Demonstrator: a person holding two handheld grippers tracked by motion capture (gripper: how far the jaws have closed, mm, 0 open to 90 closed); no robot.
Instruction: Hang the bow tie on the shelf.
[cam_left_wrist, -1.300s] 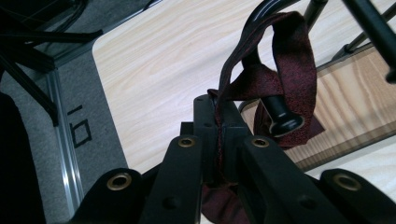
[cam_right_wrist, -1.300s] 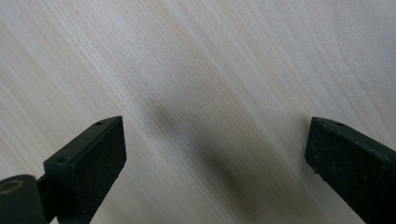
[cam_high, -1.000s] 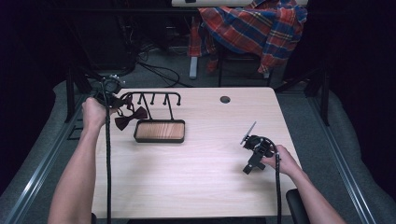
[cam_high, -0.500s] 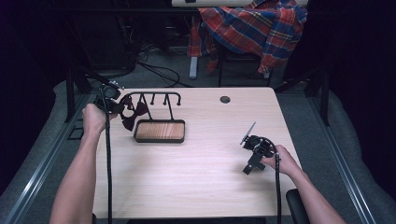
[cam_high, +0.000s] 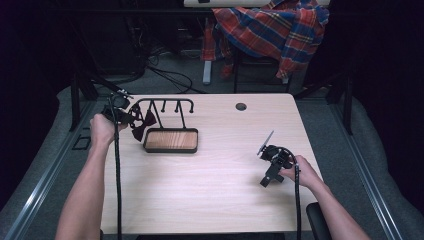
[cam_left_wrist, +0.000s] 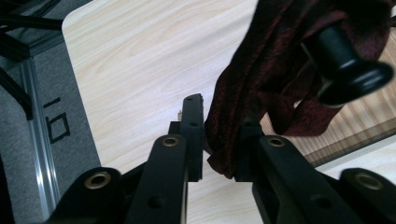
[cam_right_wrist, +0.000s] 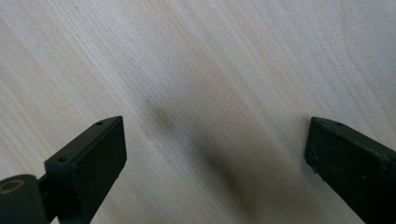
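High view: left gripper (cam_high: 131, 118) holds a dark red bow tie (cam_high: 142, 125) at the black peg rack (cam_high: 165, 107).
Beside it a wooden tray (cam_high: 170, 140) sits on the surface (cam_high: 215, 190); right gripper (cam_high: 266, 181) rests well apart. Left gripper view: jaws clamp the bow tie's fabric (cam_left_wrist: 261, 79) beside a black peg (cam_left_wrist: 348, 65). Right gripper view: jaws stand wide over bare surface (cam_right_wrist: 210, 93).

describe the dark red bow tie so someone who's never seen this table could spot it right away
Start at the wooden table and go to its far left corner, where a black hook rack stands behind a wood-lined tray. The bow tie is pinched in the left gripper by that rack: the one soft, dark red, cloth thing there.
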